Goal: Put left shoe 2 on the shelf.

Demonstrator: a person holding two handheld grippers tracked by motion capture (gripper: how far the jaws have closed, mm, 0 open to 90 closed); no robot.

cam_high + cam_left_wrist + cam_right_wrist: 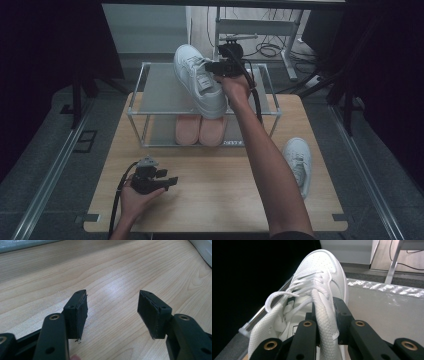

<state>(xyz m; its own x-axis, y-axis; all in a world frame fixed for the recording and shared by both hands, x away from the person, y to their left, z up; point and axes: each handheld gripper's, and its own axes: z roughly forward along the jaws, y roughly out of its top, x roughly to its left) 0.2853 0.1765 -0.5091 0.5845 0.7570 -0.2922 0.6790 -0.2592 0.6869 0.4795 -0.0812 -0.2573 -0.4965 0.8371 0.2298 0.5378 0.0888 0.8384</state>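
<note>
A: Where is the right gripper?

B: In the high view it is up at about 12 o'clock, over the top shelf of the metal rack. Its jaws are clamped on the collar of a white sneaker. The right gripper view shows the padded rim of the white sneaker pinched between the two black jaws, with the laces and perforated toe stretching away toward 12 o'clock.

A: How does the shoe sit?

B: It lies across the top shelf, toe toward 11 o'clock and heel toward 5 o'clock, near the shelf's right half. Whether the sole rests fully on the shelf cannot be told.

A: And the left gripper?

B: It is low at about 7 o'clock on the worktop, held in the person's left hand, jaws aimed toward 3 o'clock. The left gripper view shows its jaws spread wide with bare wood of the worktop between them and nothing held.

A: Anything else on the rack?

B: A pair of pink slippers sits side by side on the lower shelf, just beneath the held shoe.

A: And the worktop?

B: A second white sneaker lies at about 4 o'clock by the right edge, just beside the person's right forearm.
</note>
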